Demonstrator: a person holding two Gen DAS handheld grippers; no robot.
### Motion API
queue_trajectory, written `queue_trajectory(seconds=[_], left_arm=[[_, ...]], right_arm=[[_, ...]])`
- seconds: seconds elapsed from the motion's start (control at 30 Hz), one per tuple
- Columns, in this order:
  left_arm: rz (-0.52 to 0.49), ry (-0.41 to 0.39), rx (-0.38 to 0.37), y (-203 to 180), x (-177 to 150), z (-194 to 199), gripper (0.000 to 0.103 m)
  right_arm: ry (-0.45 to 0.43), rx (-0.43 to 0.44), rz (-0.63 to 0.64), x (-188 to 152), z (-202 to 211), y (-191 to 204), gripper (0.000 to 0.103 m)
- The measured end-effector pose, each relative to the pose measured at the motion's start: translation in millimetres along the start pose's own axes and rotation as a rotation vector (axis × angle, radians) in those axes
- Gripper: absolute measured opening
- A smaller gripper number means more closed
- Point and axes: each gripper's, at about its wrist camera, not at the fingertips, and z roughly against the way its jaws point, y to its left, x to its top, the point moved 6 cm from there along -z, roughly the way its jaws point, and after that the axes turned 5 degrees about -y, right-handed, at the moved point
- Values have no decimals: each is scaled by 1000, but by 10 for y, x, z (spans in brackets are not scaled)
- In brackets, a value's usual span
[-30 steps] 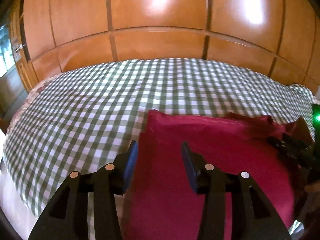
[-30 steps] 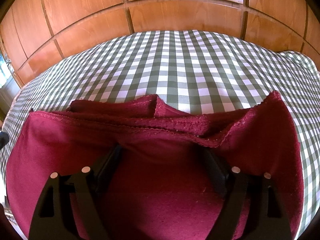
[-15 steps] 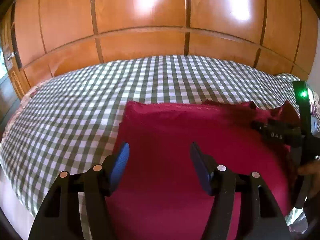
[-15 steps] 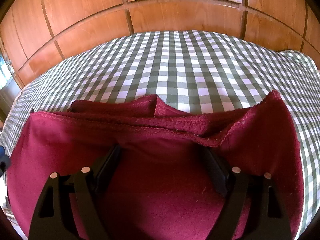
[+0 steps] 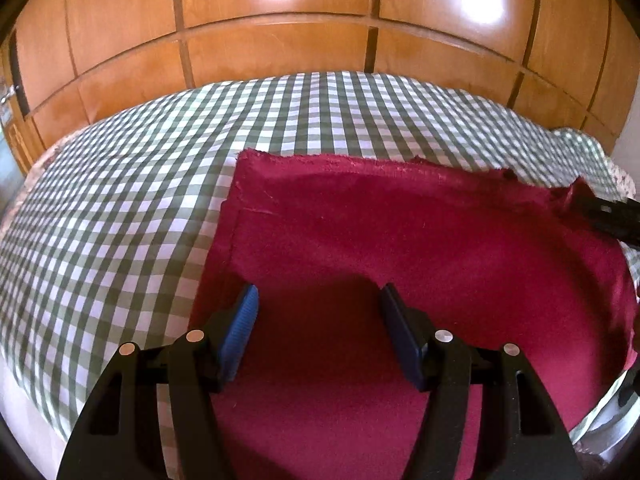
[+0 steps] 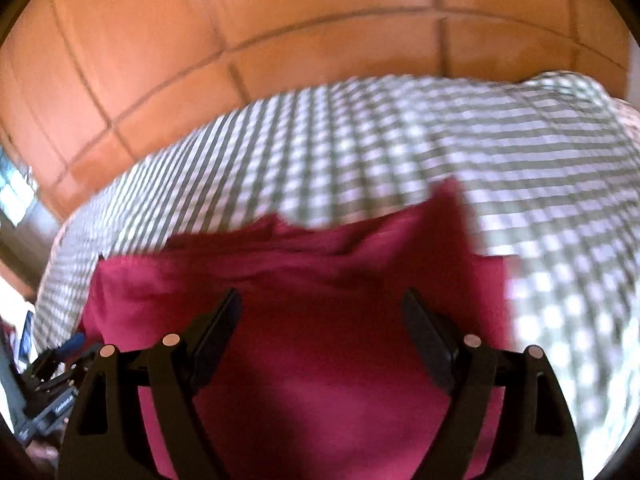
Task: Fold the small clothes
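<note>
The left tongs [image 5: 318, 306] are held wide, their blue ribbed pads [image 5: 240, 328] apart with nothing pinched between them; only the cloth [image 5: 400, 240] is seen below the gap, under a dark shadow. The right tongs [image 6: 320, 312] are likewise spread wide, the black fingers standing well apart above the same cloth [image 6: 320, 288], and no fold is seen to be gripped. Whether either pair of tips touches the fabric cannot be told. The cloth is a deep crimson piece with a soft, slightly fuzzy nap. In the left view it is laid flat and roughly square, its far edge raw and a little frayed, and a stitched hem line is seen running along its left side, where a narrow under-layer shows beyond the top layer. Its far right corner is lifted and rumpled next to the black body of the right tongs [image 5: 608, 218] at the frame's edge. In the right view, which is blurred, several stacked layers are seen along the far edge, and one corner is raised to a point on the right. The cloth is spread on a bed [image 5: 120, 220] covered in green-and-white check, at the near side of it. Beyond the bed a wall of glossy wooden panels [image 5: 280, 48] is seen. The left tongs [image 6: 52, 376] appear low at the left of the right view.
</note>
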Motion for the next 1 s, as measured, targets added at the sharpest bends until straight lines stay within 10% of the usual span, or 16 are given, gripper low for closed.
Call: queue_trajectory(seconds=[0.37,1.0], left_arm=[[46,-78,-130,-120,85,346,62],[26,52,-297,-354,-159,60,62]], right_arm=[[96,67,-236,-507,276,-797,73],[146,264,-110,-587,578,-8,26]])
